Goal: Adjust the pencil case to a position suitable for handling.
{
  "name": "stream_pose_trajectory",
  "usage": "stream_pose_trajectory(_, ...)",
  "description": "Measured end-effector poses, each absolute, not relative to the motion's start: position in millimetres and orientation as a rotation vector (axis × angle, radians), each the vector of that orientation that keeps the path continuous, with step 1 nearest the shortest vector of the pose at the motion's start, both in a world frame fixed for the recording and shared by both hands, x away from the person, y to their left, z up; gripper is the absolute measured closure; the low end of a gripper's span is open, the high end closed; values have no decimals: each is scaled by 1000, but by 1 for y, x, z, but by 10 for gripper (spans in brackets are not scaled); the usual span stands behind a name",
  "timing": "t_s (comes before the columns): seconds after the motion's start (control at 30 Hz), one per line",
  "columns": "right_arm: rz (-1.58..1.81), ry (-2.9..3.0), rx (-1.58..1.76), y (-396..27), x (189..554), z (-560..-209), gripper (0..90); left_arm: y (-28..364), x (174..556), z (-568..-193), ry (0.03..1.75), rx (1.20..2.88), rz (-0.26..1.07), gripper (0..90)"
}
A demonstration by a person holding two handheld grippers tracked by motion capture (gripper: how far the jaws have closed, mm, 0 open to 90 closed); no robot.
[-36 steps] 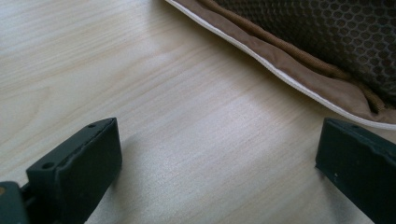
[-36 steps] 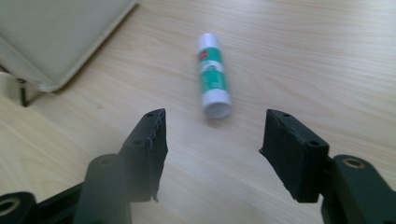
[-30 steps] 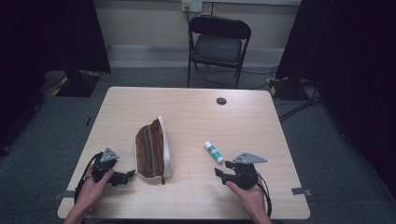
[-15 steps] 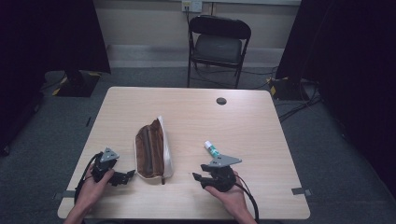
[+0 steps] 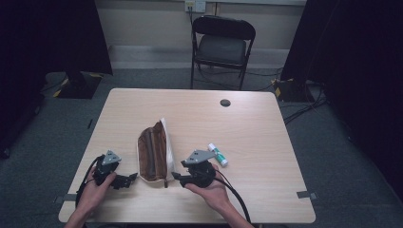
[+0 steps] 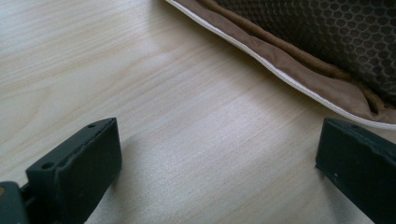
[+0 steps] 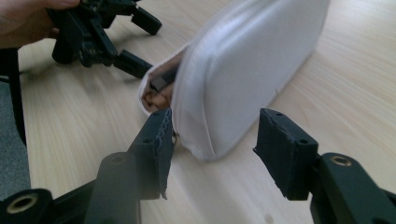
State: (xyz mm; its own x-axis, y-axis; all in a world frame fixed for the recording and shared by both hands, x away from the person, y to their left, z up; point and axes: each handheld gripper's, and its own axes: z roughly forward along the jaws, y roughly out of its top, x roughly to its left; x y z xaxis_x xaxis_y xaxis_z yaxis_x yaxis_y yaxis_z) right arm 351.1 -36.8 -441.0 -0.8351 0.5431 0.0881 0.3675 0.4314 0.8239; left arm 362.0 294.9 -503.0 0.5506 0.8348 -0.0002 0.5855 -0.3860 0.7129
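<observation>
Black right hand-held gripper (image 7: 212, 154), jaws apart and just opening, level at white pouch (image 7: 247, 60) end.

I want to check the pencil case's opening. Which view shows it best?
The high view: the whole pencil case lies open, brown lining up, between both grippers. The right gripper view shows its white outer shell and near end from low down; the left gripper view catches just a brown edge with mesh lining.

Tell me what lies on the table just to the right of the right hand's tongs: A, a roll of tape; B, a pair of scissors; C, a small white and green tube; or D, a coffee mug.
C: in the high view a small white and green tube lies on the table just right of the right tongs.
</observation>
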Motion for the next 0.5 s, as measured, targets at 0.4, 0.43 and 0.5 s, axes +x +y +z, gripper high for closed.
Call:
stream_pose_trajectory(0.4, 1335, 2492, 839, -5, 367, -445, 462, 295, 362, -503, 1138, 2113, 476, 0)
stream_pose_trajectory(0.43, 1346, 2488, 848, -6, 368, -445, 497, 295, 362, -503, 1138, 2113, 476, 0)
stream_pose_trajectory(0.5, 1327, 2465, 868, -8, 368, -445, 552, 295, 362, -503, 1138, 2113, 476, 0)
